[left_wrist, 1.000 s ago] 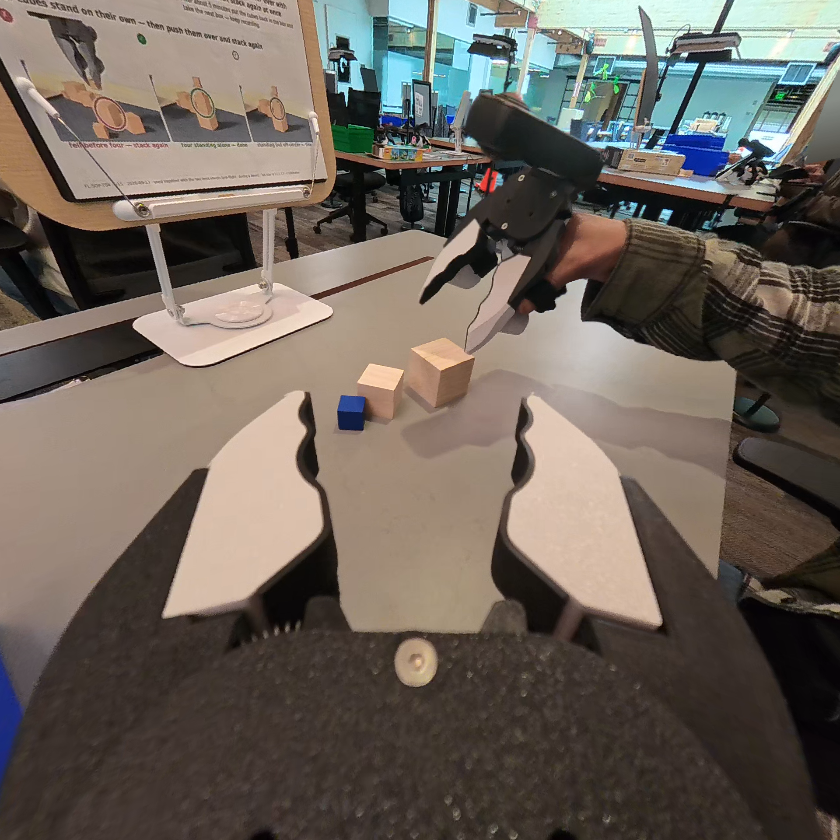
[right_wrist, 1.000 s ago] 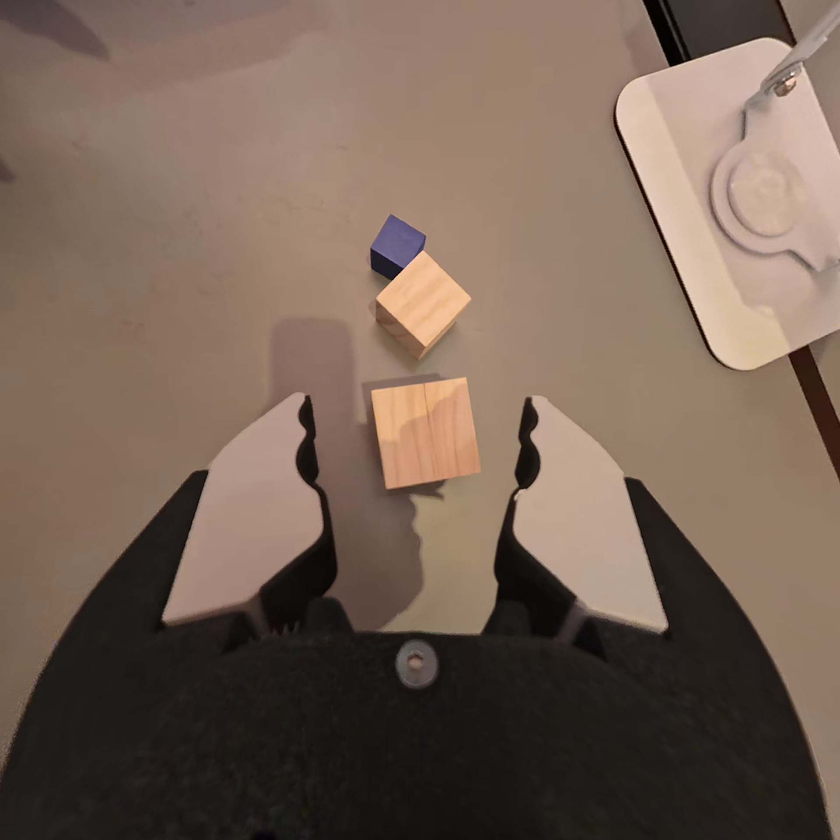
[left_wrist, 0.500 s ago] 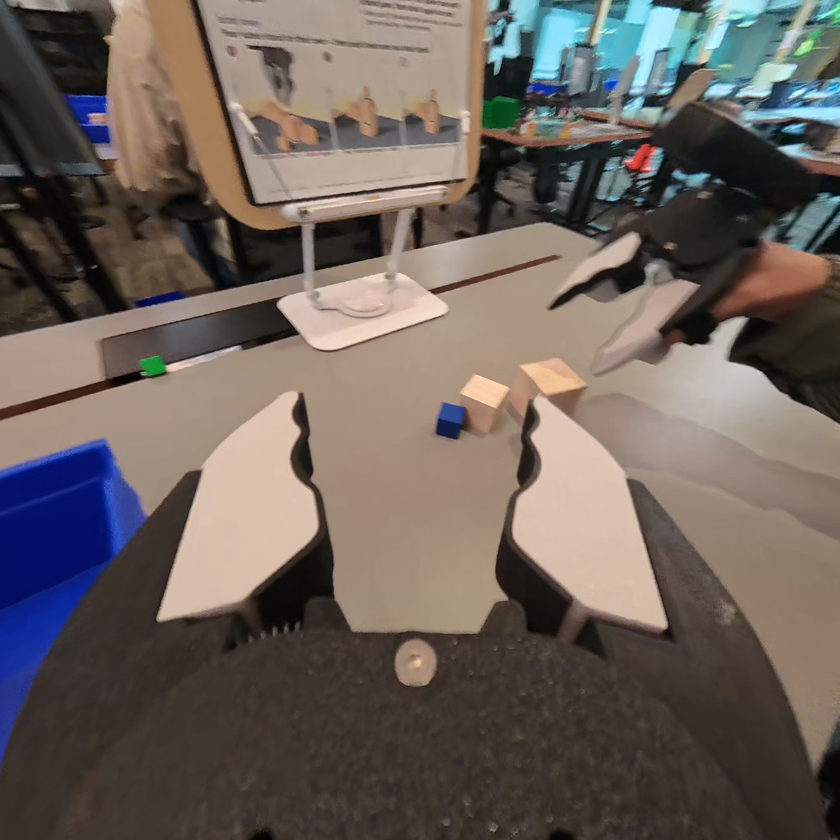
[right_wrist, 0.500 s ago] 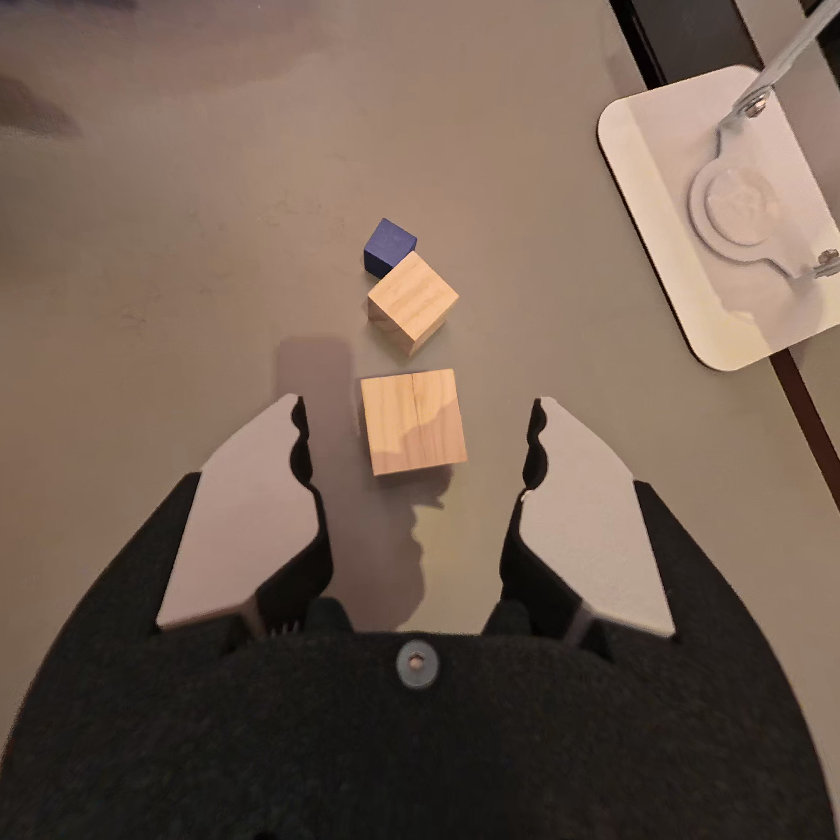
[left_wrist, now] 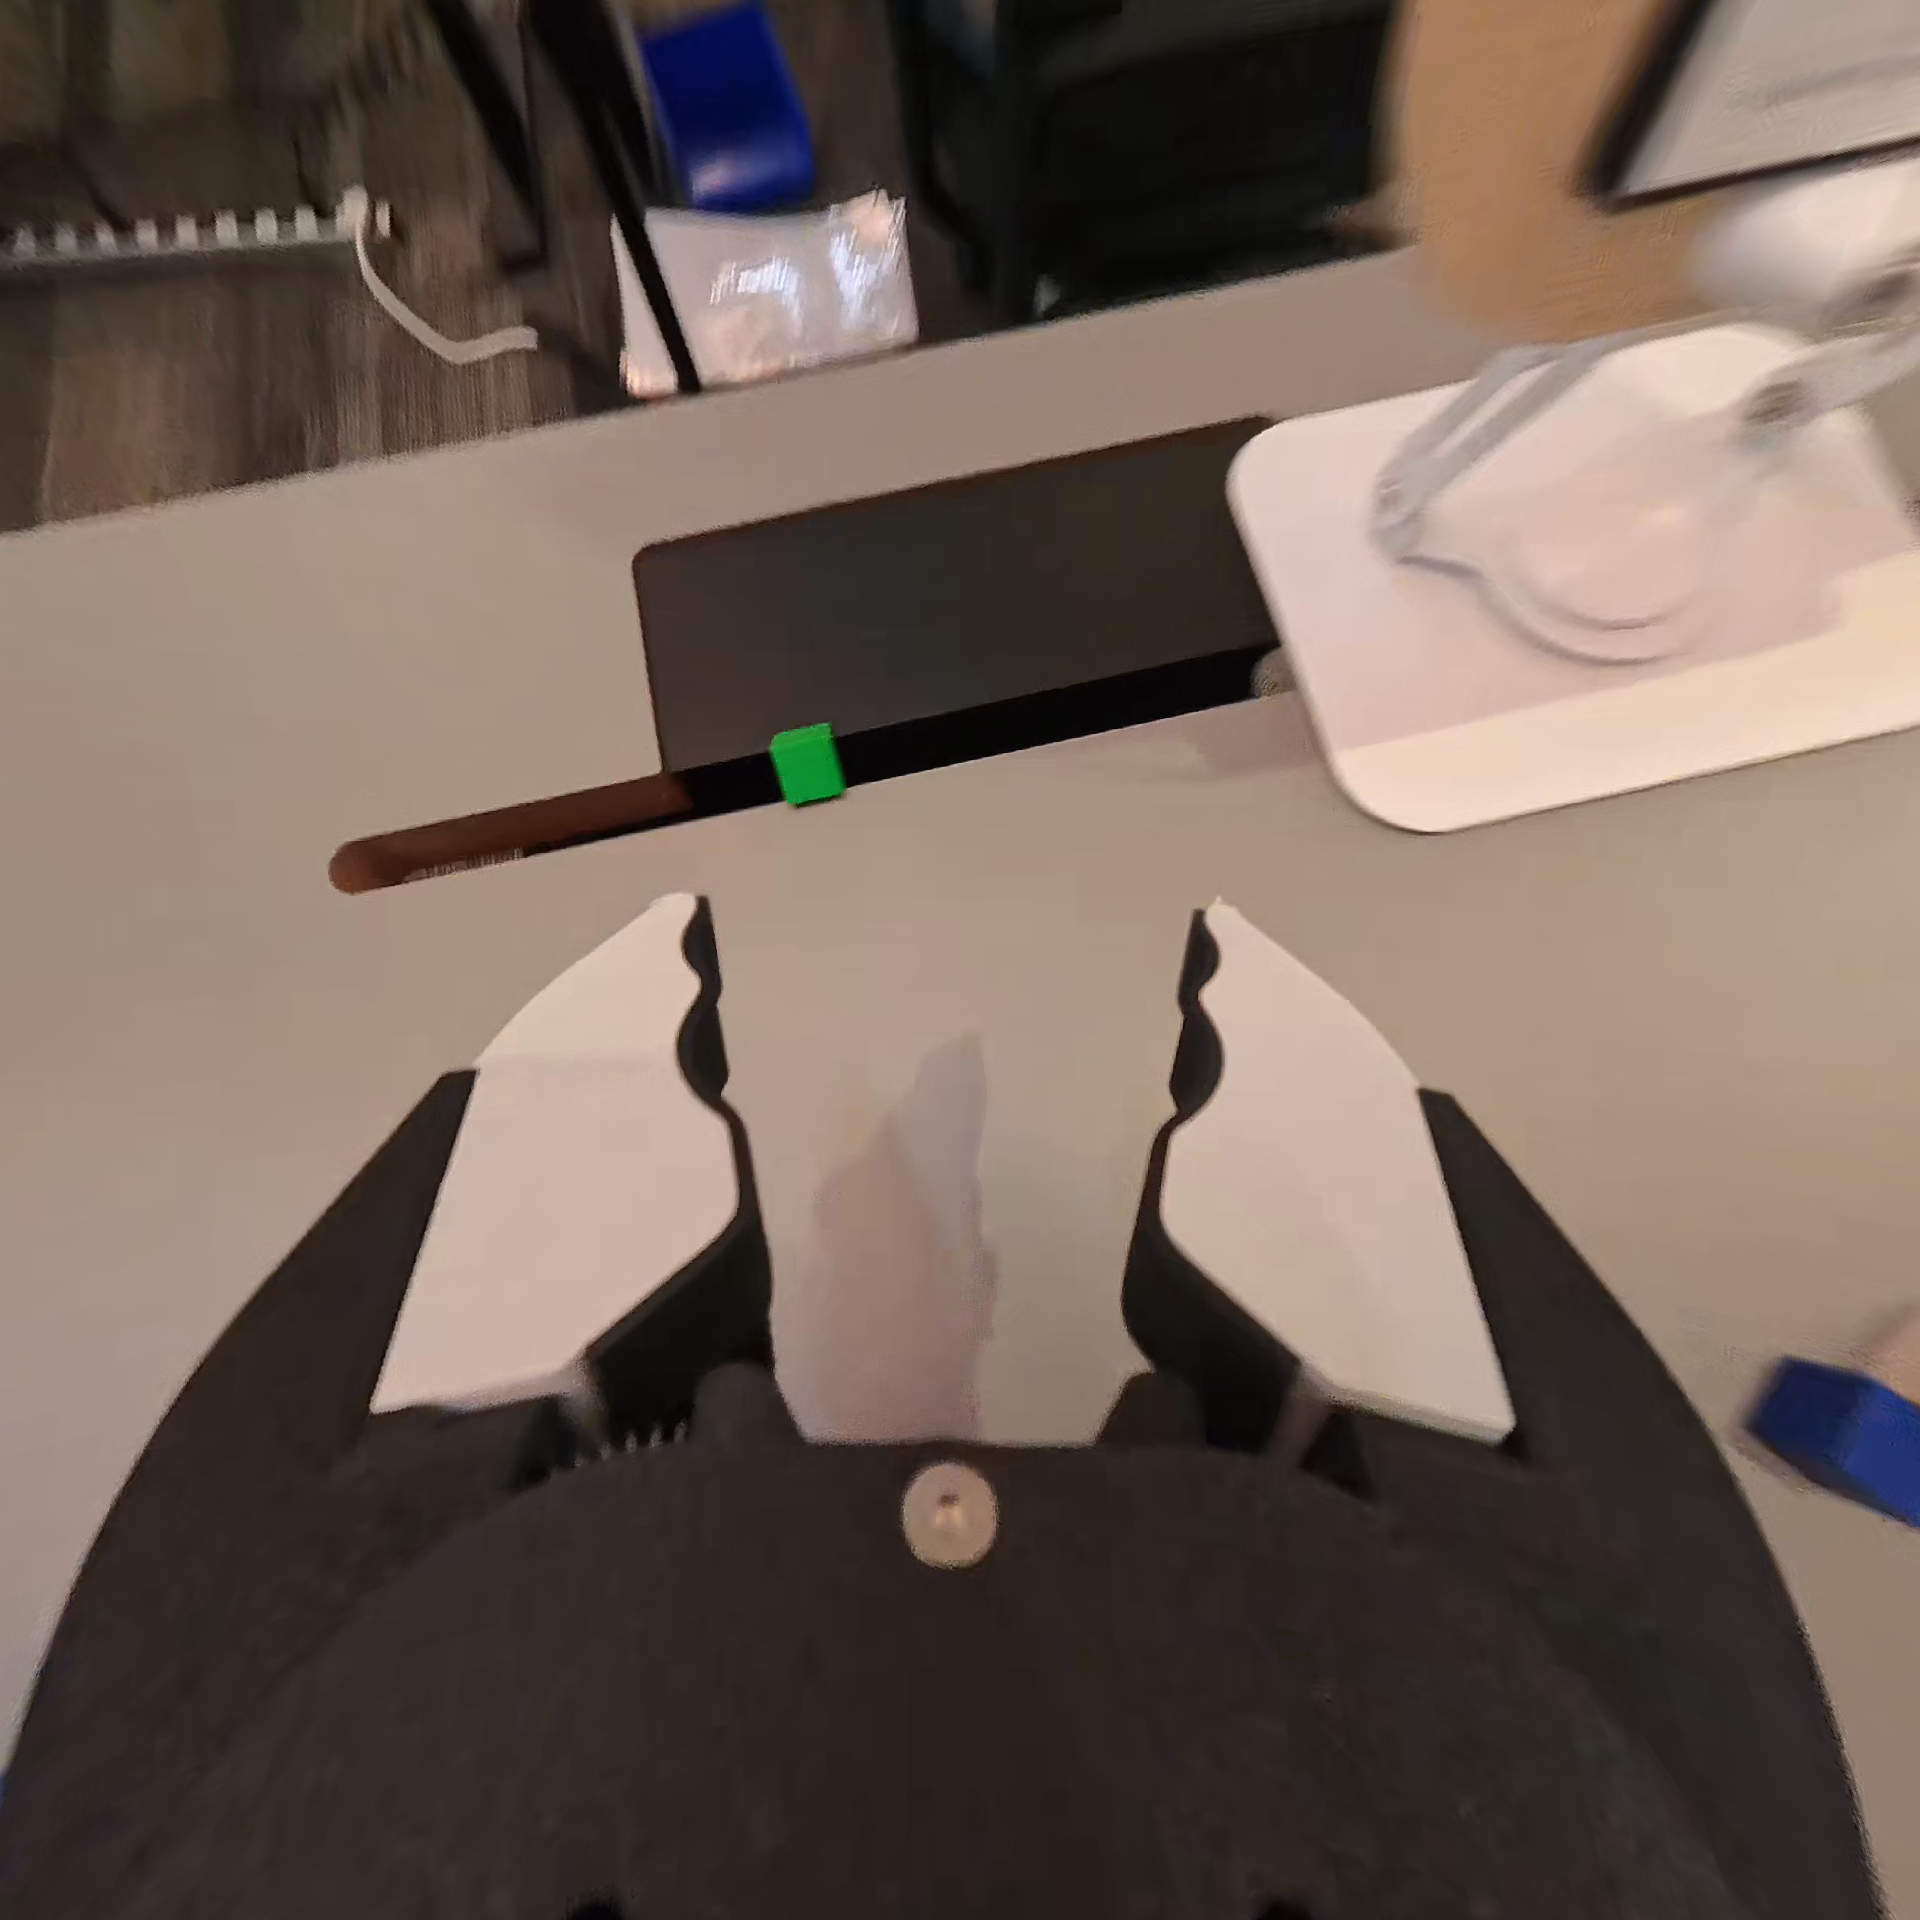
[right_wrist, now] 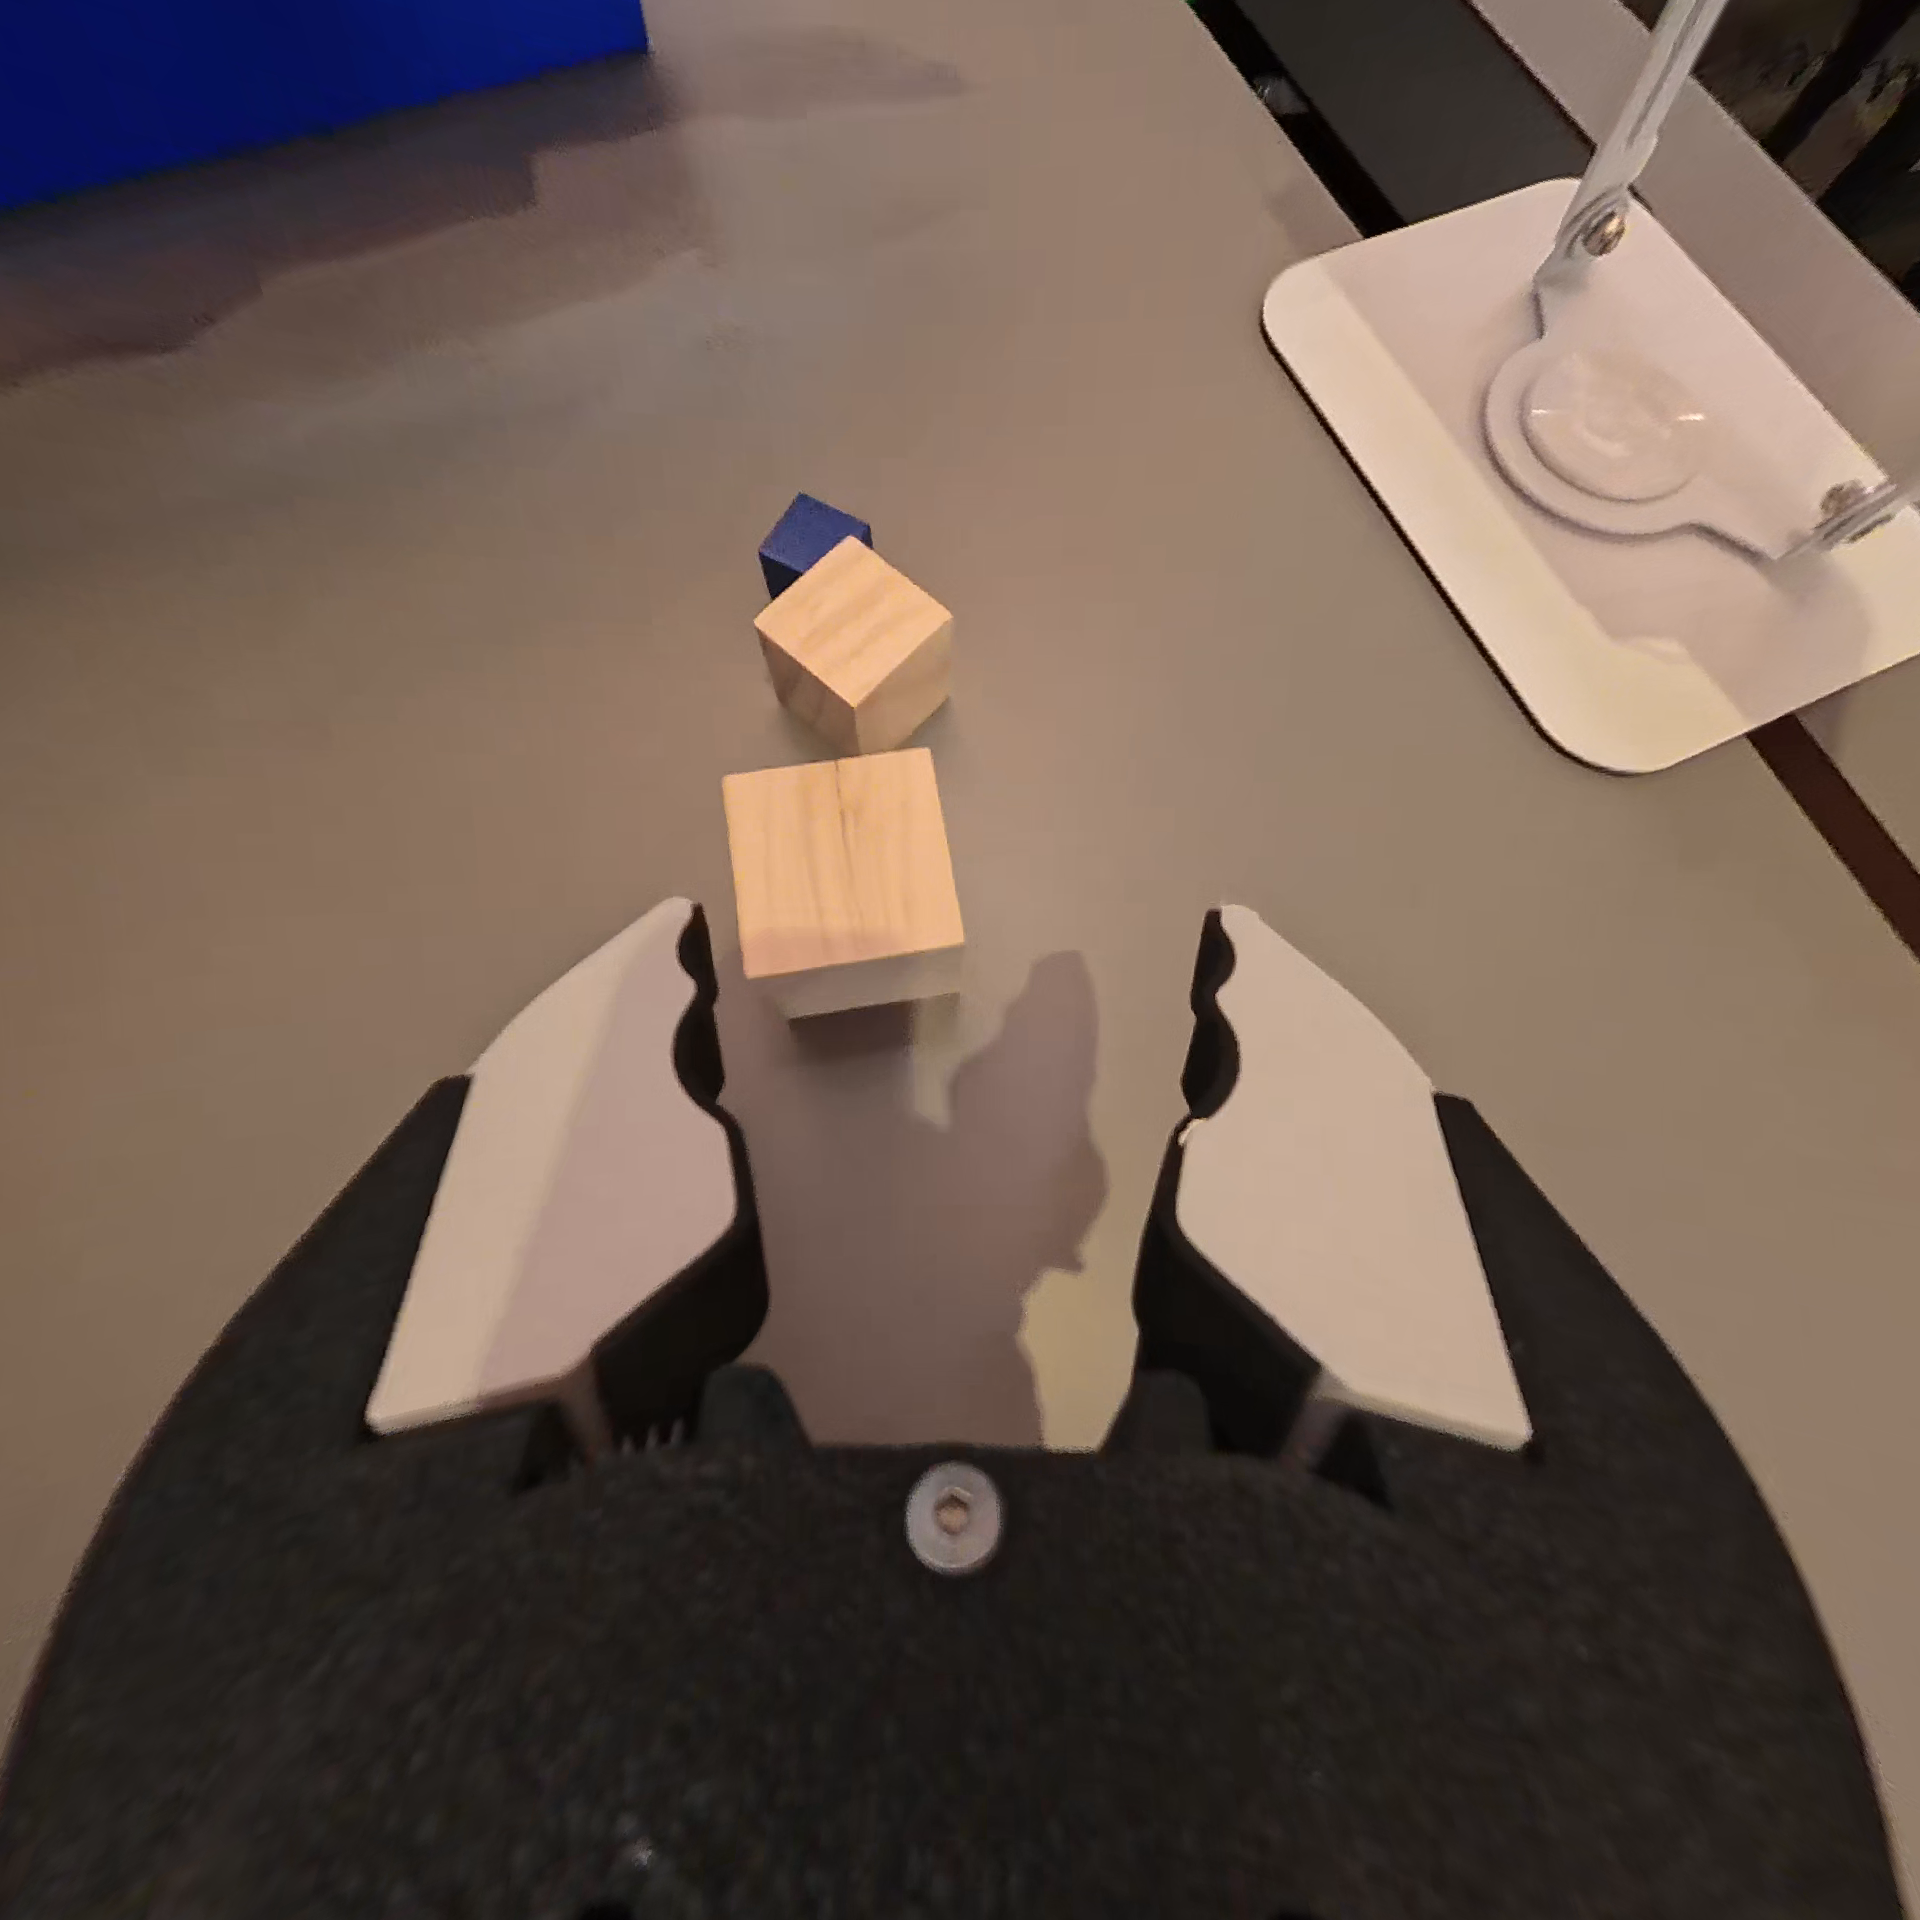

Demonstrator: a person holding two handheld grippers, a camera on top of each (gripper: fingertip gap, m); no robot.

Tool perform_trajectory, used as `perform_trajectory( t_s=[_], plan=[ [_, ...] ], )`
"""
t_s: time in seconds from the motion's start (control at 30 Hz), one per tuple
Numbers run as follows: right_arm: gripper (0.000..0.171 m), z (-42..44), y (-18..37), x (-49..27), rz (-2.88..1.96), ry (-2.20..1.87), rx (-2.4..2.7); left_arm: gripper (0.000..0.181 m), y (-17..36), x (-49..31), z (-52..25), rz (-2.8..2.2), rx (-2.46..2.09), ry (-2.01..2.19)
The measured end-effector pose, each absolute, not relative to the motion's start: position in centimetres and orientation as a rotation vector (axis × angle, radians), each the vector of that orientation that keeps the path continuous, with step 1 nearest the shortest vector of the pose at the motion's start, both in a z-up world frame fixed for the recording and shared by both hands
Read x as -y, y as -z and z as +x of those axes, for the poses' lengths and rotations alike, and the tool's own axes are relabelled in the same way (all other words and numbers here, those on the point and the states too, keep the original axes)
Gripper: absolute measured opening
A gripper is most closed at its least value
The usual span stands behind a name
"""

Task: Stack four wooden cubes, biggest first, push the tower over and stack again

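In the right wrist view the biggest plain wooden cube (right_wrist: 844,878) lies on the grey table just ahead of my open, empty right gripper (right_wrist: 951,914). A smaller plain cube (right_wrist: 857,644) lies just beyond it, and a small blue cube (right_wrist: 805,540) touches its far corner. In the left wrist view a tiny green cube (left_wrist: 806,764) sits at the edge of the table's dark slot, a short way ahead of my open, empty left gripper (left_wrist: 948,909). The blue cube (left_wrist: 1834,1439) shows blurred at the right edge.
A white stand base (right_wrist: 1621,468) with metal legs sits at the table's right; it also shows in the left wrist view (left_wrist: 1590,613). A black cover plate (left_wrist: 935,603) lies behind the slot. A blue bin (right_wrist: 301,73) stands at the far left. Spacing between my two grippers at the tips: around 40 centimeters.
My left gripper has swung left, away from the cubes, and now faces the green cube at the slot. My right gripper has pulled back from above the big cube and tilted flatter.
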State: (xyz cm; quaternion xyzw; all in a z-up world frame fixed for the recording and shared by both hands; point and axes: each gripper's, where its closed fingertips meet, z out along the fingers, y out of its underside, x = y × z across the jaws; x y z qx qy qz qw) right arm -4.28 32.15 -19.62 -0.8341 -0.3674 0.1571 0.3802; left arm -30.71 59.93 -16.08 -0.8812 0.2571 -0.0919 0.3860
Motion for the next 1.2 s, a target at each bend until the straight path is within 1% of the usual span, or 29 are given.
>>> perform_trajectory(
  t_s=[0.17, 0.27, 0.37, 0.43, 0.6, 0.7, 0.87, 0.9, 0.93, 0.97, 1.1, 1.2],
  plan=[
    [0.086, -2.9, 21.4, -31.9, -2.159, -0.439, 0.914, 0.082, 21.4, -65.4, -31.1, -2.427, -0.568, 0.186],
    [0.086, -2.0, 22.1, -32.0, -2.168, -0.46, 0.883, 0.079, 23.6, -67.5, -31.2, -2.489, -0.537, 0.15],
    [0.086, -1.2, 22.4, -31.8, -2.188, -0.476, 0.858, 0.072, 25.0, -68.9, -31.7, -2.528, -0.507, 0.127],
    [0.085, -0.9, 22.2, -31.8, -2.182, -0.473, 0.851, 0.066, 25.4, -69.4, -31.5, -2.537, -0.492, 0.162],
    [0.085, -0.9, 22.0, -31.5, -2.174, -0.469, 0.859, 0.062, 26.5, -70.2, -31.5, -2.572, -0.477, 0.171],
    [0.085, -1.0, 22.0, -31.4, -2.172, -0.477, 0.866, 0.057, 27.0, -70.5, -31.8, -2.581, -0.473, 0.143],
    [0.086, -1.2, 22.2, -31.3, -2.176, -0.484, 0.87, 0.055, 28.1, -70.8, -31.5, -2.612, -0.455, 0.188],
    [0.086, -1.1, 22.2, -31.3, -2.175, -0.483, 0.87, 0.05, 28.3, -70.7, -31.4, -2.618, -0.459, 0.194],
    [0.086, -1.0, 22.2, -31.3, -2.177, -0.483, 0.866, 0.04, 28.5, -70.7, -31.3, -2.622, -0.467, 0.21],
    [0.086, -0.9, 22.3, -31.4, -2.181, -0.482, 0.86, 0.022, 28.6, -70.6, -31.0, -2.622, -0.478, 0.234],
    [0.084, -0.7, 21.8, -31.6, -2.16, -0.501, 0.831, 0.022, 28.3, -70.6, -30.9, -2.615, -0.479, 0.266],
    [0.082, -0.9, 21.9, -31.5, -2.159, -0.517, 0.833, 0.022, 27.0, -69.9, -30.1, -2.578, -0.477, 0.344]
  ],
)
